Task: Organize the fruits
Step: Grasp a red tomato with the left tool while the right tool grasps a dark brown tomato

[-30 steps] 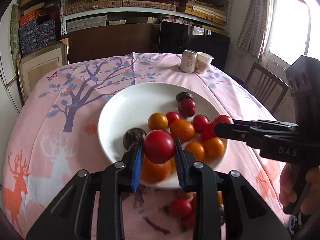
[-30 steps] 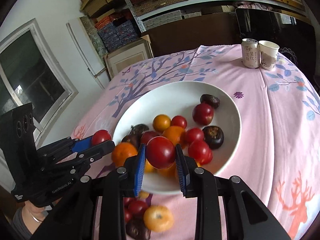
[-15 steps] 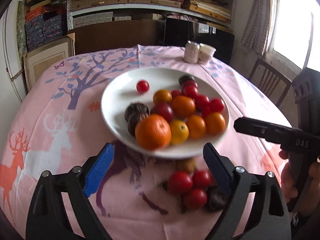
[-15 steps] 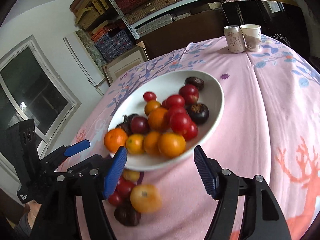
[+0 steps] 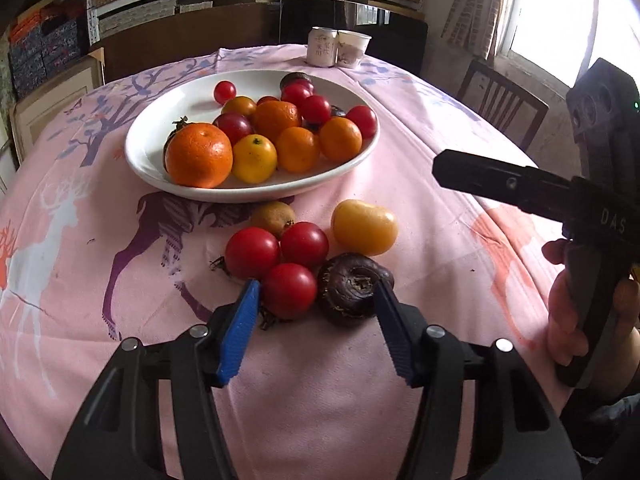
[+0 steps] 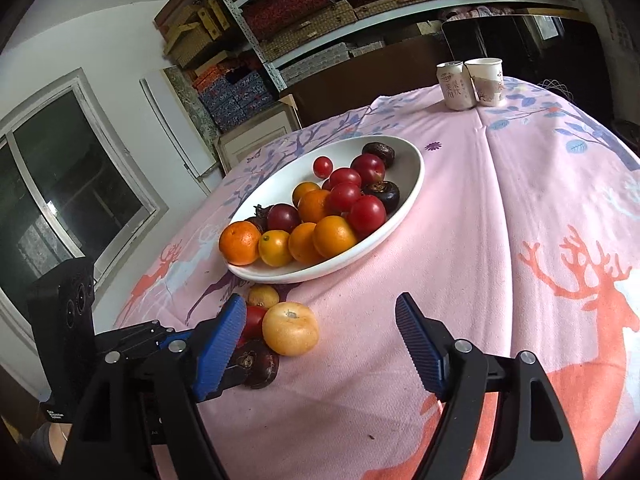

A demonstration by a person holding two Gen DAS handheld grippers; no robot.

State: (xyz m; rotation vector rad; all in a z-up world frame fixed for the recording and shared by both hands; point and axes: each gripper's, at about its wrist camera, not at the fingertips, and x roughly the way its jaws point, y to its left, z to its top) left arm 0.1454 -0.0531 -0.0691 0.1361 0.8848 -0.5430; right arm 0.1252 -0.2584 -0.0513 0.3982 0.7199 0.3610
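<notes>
Left wrist view: left gripper (image 5: 316,300) has its fingers spread wide and low over the loose pile, nothing pinched. Between the blue pads sit two things at once: a red tomato (image 5: 289,290) by the left pad and a dark wrinkled fruit (image 5: 351,289) touching the right pad. Two more tomatoes (image 5: 252,252) (image 5: 304,244) sit just beyond the fingertips, with a yellow tomato (image 5: 364,227) further out to the right and a small brownish fruit (image 5: 273,218) against the plate (image 5: 144,160) edge.

Right gripper (image 6: 320,344) is also spread, empty, with the yellow tomato just inside its left pad.

Risks, my read:
- Closing now likely pinches tomato and dark fruit together; one squirts out sideways. All of them are round and smooth, and the cloth (image 5: 420,128) is soft and creased, so a rolling one could reach the counter edge.
- Tomato skin is thin and glossy; the ribbed pads could split it if squeezed hard.
- Dark fruit looks hard, with a rough puckered dimple on top, so it should grip better.
- Plate is glazed, shallow and already heaped with oranges (image 5: 199,155) and tomatoes near its front rim; another drop there may knock one off.
- Both grippers point at the same pile, so collision is possible.
</notes>
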